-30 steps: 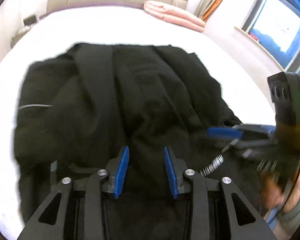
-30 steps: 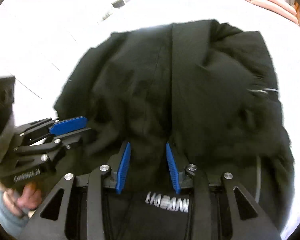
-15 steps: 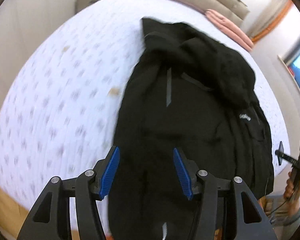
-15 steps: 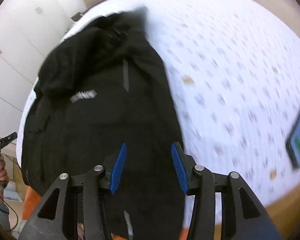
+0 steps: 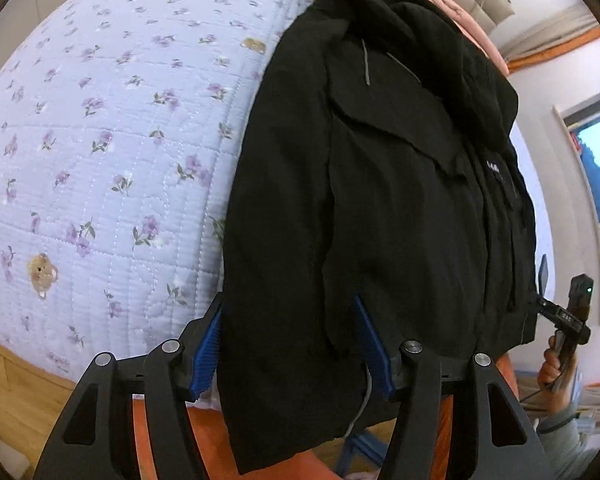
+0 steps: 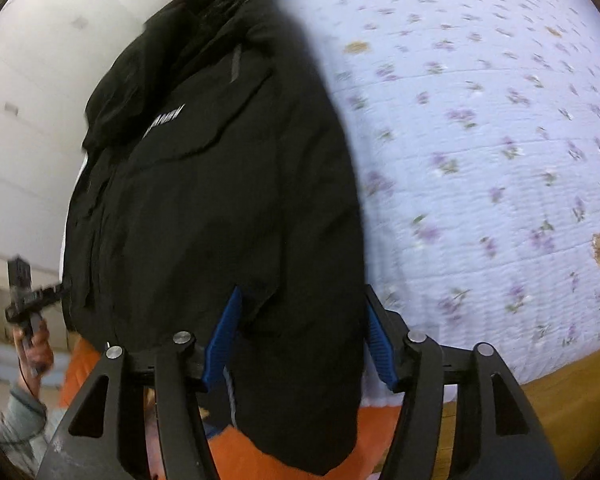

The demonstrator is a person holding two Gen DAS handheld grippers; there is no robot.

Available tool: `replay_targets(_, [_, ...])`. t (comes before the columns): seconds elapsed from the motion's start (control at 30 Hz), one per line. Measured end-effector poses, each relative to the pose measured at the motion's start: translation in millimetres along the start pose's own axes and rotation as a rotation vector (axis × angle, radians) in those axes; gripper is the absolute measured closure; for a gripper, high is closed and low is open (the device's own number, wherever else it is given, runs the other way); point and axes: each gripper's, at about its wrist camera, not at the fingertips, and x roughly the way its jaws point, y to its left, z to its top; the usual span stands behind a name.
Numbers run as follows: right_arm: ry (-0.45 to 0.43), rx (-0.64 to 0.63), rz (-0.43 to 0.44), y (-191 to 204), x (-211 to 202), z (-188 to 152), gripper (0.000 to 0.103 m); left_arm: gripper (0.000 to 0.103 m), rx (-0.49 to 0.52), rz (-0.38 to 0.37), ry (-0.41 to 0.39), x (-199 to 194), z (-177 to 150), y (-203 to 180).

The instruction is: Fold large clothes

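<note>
A large black jacket (image 5: 380, 200) lies lengthwise on a bed, and its lower end hangs over the bed's near edge. My left gripper (image 5: 288, 340) straddles the side of the jacket (image 6: 220, 200) that lies toward the bed's middle in the left wrist view. Its jaws are opening, with black fabric between the blue pads (image 5: 208, 348). My right gripper (image 6: 300, 336) straddles the opposite side near the hem. Its jaws are opening too, with fabric between its pads (image 6: 220, 340). Each view shows the other gripper far off, held in a hand (image 5: 552, 364) (image 6: 36, 344).
The bed has a lavender floral quilt (image 5: 100, 160) and a wooden frame (image 5: 16, 380). Something orange (image 5: 160, 432) sits below the bed edge. Folded pink bedding (image 5: 460, 12) lies at the head, a window (image 5: 596, 168) is on one side and white cupboards (image 6: 20, 120) on the other.
Both grippers have swung apart from the jacket's middle to its two long sides near the bed's edge. Their jaws stand wider than before.
</note>
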Motion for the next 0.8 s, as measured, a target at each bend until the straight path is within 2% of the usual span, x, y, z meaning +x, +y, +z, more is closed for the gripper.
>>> replay_targets(0.13, [0.036, -0.042, 0.002, 9, 1, -9, 0.040, 0.040, 0.010, 0.000, 0.024, 3, -6, -7])
replay_targets(0.23, [0.048, -0.073, -0.007, 15, 1, -19, 0.045, 0.043, 0.026, 0.007, 0.038, 4, -13, -14])
replay_targets(0.27, [0.048, -0.075, -0.016, 17, 2, -20, 0.051, 0.052, 0.032, 0.009, 0.037, 5, -16, -17])
replay_targets(0.3, [0.053, -0.081, -0.030, 19, 5, -20, 0.065, 0.070, 0.034, 0.016, 0.034, 5, -17, -19])
replay_targets(0.33, [0.051, -0.089, -0.053, 23, 5, -20, 0.072, 0.079, 0.028, 0.031, 0.029, 7, -18, -22])
replay_targets(0.37, [0.045, -0.085, -0.049, 25, 2, -18, 0.084, 0.089, 0.026, 0.029, 0.025, 6, -19, -26])
replay_targets(0.4, [0.033, -0.081, -0.041, 29, -3, -16, 0.088, 0.092, 0.033, 0.037, 0.012, 3, -19, -30])
replay_targets(0.47, [0.008, -0.096, -0.051, 39, -21, -12, 0.089, 0.093, 0.062, 0.055, -0.029, -12, -18, -45])
replay_targets(0.6, [-0.064, -0.138, -0.052, 70, -67, 9, 0.091, 0.093, 0.079, -0.020, -0.132, -60, -3, -73])
replay_targets(0.8, [-0.190, -0.156, -0.020, 100, -126, 78, 0.091, 0.092, 0.135, -0.102, -0.285, -122, 66, -112])
